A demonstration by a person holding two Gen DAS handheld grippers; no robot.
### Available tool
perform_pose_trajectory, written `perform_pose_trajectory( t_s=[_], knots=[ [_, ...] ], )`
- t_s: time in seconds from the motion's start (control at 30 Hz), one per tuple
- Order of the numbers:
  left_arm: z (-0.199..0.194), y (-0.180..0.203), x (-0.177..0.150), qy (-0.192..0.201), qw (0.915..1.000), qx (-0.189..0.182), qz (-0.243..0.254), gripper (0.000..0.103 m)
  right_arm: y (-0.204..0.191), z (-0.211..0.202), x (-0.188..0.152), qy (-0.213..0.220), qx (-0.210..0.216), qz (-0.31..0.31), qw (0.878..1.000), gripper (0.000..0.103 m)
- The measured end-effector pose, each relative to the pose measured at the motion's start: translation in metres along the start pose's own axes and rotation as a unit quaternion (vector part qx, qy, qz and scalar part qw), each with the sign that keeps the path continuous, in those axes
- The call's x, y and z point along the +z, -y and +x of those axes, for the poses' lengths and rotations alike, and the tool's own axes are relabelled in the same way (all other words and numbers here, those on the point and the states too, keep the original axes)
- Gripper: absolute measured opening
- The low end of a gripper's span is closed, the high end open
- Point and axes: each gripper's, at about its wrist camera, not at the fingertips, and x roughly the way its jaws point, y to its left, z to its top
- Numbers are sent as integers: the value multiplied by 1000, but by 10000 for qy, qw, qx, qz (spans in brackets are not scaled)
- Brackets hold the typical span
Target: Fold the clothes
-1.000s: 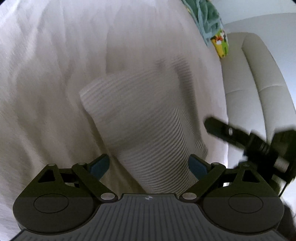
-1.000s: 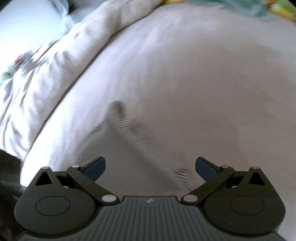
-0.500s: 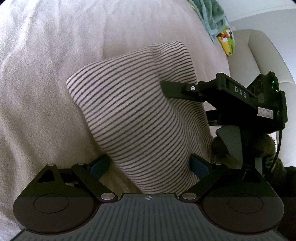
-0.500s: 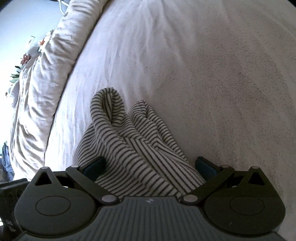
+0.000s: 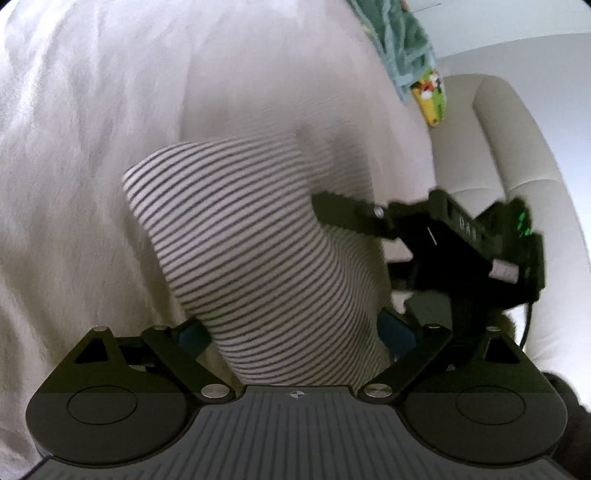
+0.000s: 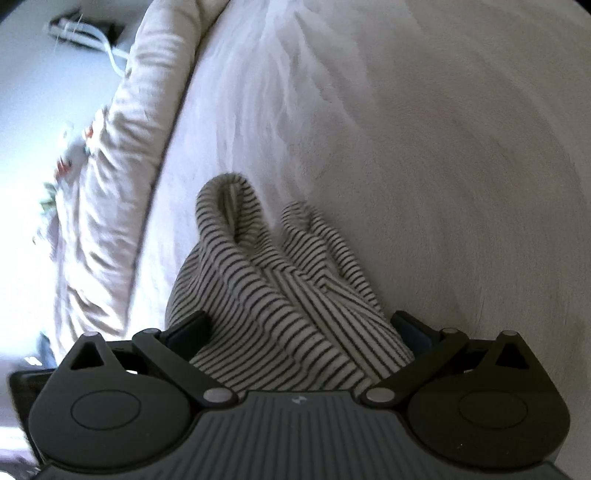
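Note:
A white garment with thin dark stripes (image 5: pixel 240 229) lies bunched on a pale bedspread (image 5: pixel 92 147). My left gripper (image 5: pixel 293 332) is open, its jaws wide apart, and the garment's near end fills the gap between them. From the right, one of the right gripper's fingers (image 5: pixel 343 214) reaches onto the cloth. In the right wrist view the striped garment (image 6: pixel 280 273) shows two rolled folds pointing away over the bedspread (image 6: pixel 424 147). My right gripper (image 6: pixel 301 328) is open too, with the bundle between its fingers.
A teal blanket with a bright printed patch (image 5: pixel 406 48) lies at the bed's far edge. A cream padded seat or headboard (image 5: pixel 517 155) stands to the right. A rumpled pale duvet (image 6: pixel 118 192) runs along the left, with white cables (image 6: pixel 88 33) beyond it.
A second ago both views were blurred and the right gripper was off to the side. It has since come onto the garment. Both jaws have kept the same width.

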Motion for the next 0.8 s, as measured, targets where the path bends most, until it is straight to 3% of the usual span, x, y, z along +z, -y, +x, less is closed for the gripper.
perform_pose_trajectory(
  t_s=[0.1,0.17,0.27,0.33,0.4,0.47,0.57,0.67,0.77,0.8],
  knots=[
    [-16,10,10,248,9980,178,550,96,15,-9,-17,-148,640,662,9956,103],
    [-24,10,17,336,9957,277,816,97,21,-7,-32,-208,827,985,9915,103],
    [-19,1,24,-21,9925,549,1095,96,29,-8,-47,42,390,1087,9933,103],
    [-11,-7,24,-312,9908,602,1172,96,24,-16,-51,328,177,811,9960,103],
    [-6,-14,23,-529,9917,380,1107,96,10,-24,-52,603,-168,296,9976,102],
    [-1,-15,22,-603,9907,277,1184,96,-1,-29,-52,839,-452,-182,9953,92],
    [7,-16,26,-624,9902,252,1222,97,-1,-19,-44,695,-330,-215,9968,91],
    [12,-20,31,-643,9913,210,1127,97,14,-4,-35,512,-130,55,9986,103],
    [12,-22,33,-630,9924,141,1045,96,13,-2,-34,587,26,125,9982,102],
    [11,-22,33,-610,9930,119,1001,95,8,-5,-36,618,133,146,9979,95]
  ],
)
